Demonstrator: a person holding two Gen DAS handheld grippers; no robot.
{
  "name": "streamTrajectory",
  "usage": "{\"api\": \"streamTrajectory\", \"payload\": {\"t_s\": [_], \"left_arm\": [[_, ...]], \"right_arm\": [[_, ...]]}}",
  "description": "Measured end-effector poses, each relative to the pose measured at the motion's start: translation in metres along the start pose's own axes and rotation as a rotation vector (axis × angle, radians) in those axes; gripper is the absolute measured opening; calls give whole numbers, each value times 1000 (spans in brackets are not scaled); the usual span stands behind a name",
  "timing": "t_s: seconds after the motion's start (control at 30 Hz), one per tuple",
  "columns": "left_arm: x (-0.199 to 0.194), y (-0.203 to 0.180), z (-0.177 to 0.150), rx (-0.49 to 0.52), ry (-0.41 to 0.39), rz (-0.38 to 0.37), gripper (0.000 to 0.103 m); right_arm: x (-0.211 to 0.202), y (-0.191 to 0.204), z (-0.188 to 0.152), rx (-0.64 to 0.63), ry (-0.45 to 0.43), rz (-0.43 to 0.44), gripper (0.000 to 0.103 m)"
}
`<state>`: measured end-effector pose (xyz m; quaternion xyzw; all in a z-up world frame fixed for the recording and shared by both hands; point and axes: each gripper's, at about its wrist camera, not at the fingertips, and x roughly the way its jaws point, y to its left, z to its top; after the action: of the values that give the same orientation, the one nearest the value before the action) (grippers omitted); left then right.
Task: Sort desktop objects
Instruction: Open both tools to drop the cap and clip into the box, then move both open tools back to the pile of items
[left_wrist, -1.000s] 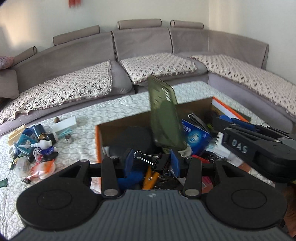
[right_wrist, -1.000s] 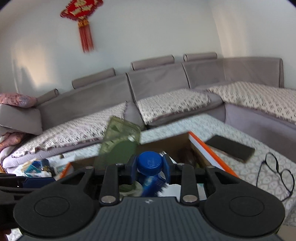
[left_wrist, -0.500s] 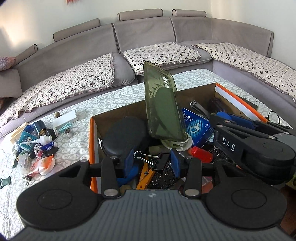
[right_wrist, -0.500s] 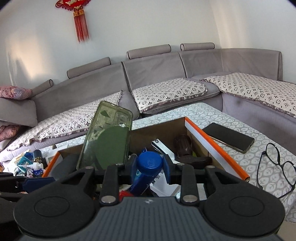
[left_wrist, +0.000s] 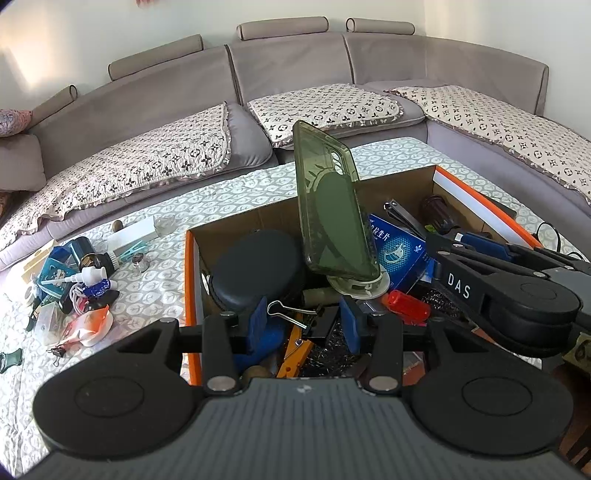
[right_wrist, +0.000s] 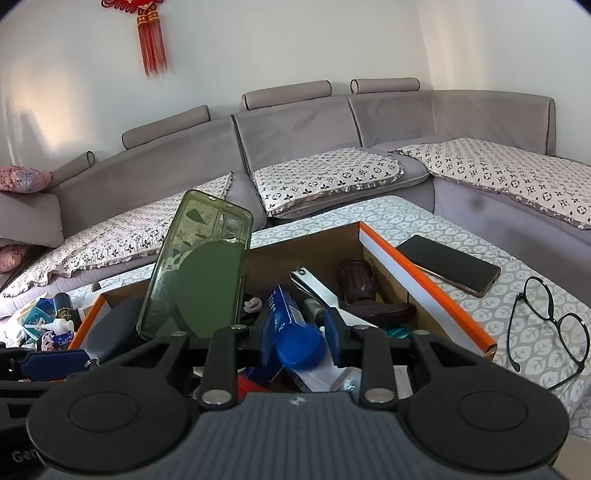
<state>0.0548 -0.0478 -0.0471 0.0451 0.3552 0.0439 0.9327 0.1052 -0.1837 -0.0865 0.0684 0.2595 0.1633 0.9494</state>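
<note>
A cardboard box with an orange rim (left_wrist: 187, 280) (right_wrist: 424, 280) lies below both grippers, full of small objects. A green translucent phone case (left_wrist: 332, 206) (right_wrist: 199, 269) stands upright in it. My left gripper (left_wrist: 303, 319) hangs over the box's near end, shut on a black binder clip (left_wrist: 317, 325) whose wire handles stick out to the left. My right gripper (right_wrist: 301, 332) is shut on a blue-capped bottle (right_wrist: 299, 347) that sits slanted between the pads. In the left wrist view, the right gripper (left_wrist: 454, 240) reaches over the box from the right.
Inside the box are a black oval case (left_wrist: 255, 269), a blue packet (left_wrist: 399, 254) and a brown boot-shaped piece (right_wrist: 362, 291). Several loose small items (left_wrist: 74, 280) lie left of the box. Right of the box lie a dark phone (right_wrist: 448, 264) and glasses (right_wrist: 546, 321). A sofa runs behind.
Both views have dipped towards the box, so more of its contents show. The blue cap in the right gripper has sunk and tipped sideways. The binder clip stays in the left gripper.
</note>
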Motion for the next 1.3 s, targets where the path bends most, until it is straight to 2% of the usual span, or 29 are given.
{"api": "streamTrajectory", "payload": {"t_s": [0.2,0.3,0.33,0.37,0.43,0.5,0.53,0.57,0.73,0.93,1.07,1.2,1.3], "left_arm": [[1,0,0,-3,3,0,42],[-1,1,-1,-3,6,-31,46],[-1,1,-1,-5,6,-42,61],[-2,1,-2,-8,-2,-30,67],[-5,1,-3,-9,-41,2,86],[-7,4,-4,-15,-54,-9,96],[-9,4,-4,-16,-59,-13,103],[-10,5,-4,-13,-69,-12,103],[-16,5,-3,-1,-87,-9,103],[-19,10,-3,-17,-78,-6,103],[-23,20,-5,-44,-69,-7,103],[-29,40,-11,-82,-75,23,103],[-33,63,-17,-119,-78,58,103]], "right_arm": [[0,0,0,-1,1,1,29],[-2,1,0,6,-13,-8,34],[-1,0,0,12,-16,-8,46],[-1,0,0,21,-20,-5,57],[-4,-2,1,35,-42,-9,66],[-7,-3,2,43,-71,-8,79],[-8,-3,2,48,-85,-8,96],[-9,-4,3,54,-95,2,103],[-9,-2,5,61,-114,38,103],[-11,-1,6,67,-140,24,103],[-19,0,7,96,-189,26,103],[-26,9,12,124,-246,94,103],[-30,32,16,102,-281,162,103]]}}
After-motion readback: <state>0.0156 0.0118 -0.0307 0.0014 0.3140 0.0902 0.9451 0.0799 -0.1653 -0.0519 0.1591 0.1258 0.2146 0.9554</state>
